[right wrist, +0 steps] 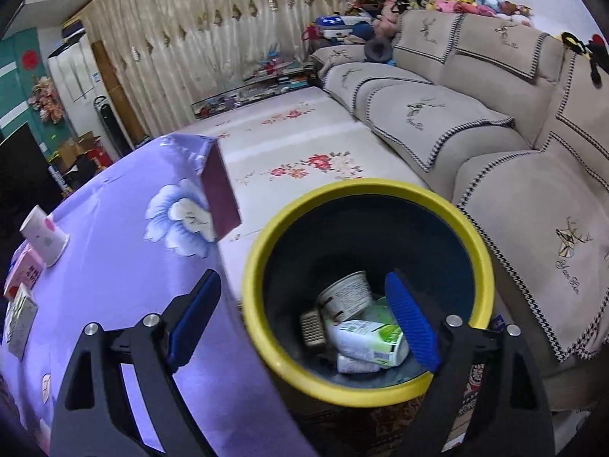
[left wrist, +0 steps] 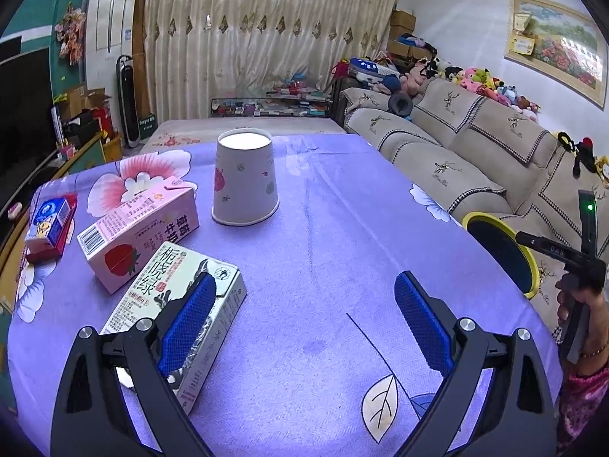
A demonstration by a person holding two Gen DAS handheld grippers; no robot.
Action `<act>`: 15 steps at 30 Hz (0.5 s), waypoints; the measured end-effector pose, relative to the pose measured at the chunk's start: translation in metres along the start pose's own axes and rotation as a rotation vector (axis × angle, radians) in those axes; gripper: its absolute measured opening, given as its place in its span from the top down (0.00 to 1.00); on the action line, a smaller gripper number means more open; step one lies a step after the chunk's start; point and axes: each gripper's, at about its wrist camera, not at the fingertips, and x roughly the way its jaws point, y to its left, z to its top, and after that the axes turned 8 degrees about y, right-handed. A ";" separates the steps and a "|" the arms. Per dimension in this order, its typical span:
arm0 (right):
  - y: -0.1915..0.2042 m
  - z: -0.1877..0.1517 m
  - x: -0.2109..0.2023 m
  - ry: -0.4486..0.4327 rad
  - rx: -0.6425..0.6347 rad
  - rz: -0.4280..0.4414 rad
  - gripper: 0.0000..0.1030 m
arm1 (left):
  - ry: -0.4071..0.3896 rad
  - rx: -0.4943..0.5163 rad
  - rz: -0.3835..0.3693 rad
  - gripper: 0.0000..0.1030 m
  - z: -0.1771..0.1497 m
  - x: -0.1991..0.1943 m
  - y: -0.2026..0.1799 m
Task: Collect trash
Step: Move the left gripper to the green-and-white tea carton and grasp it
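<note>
Jaws on both your grippers stand spread and empty: right gripper (right wrist: 304, 327) hangs over the bin (right wrist: 262, 266), drop apparently done; next, left gripper (left wrist: 304, 320) takes the green carton (left wrist: 160, 304).

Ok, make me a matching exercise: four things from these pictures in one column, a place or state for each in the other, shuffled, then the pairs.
Things:
1. paper cup
2. strawberry milk carton
3. green and white carton
4. right claw

Places or states:
A. lying inside the yellow-rimmed bin
B. open, over the bin, holding nothing
C. upside down on the purple tablecloth
D. lying on its side left of the cup

Pairs: 1-C, 2-D, 3-A, 4-B
</note>
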 end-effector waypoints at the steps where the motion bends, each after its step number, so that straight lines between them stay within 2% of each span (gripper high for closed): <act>1: 0.003 0.000 -0.003 -0.002 -0.007 0.007 0.19 | -0.001 -0.009 0.004 0.09 0.001 -0.003 0.002; 5: 0.009 -0.003 -0.014 -0.020 -0.027 0.022 0.18 | -0.014 -0.006 0.040 0.09 0.001 -0.016 0.012; 10: 0.009 -0.006 -0.024 -0.035 -0.026 0.048 0.17 | 0.032 0.012 0.137 0.09 -0.002 -0.017 0.033; 15: 0.010 -0.009 -0.026 -0.036 -0.027 0.064 0.17 | 0.094 0.001 0.143 0.09 -0.005 -0.008 0.060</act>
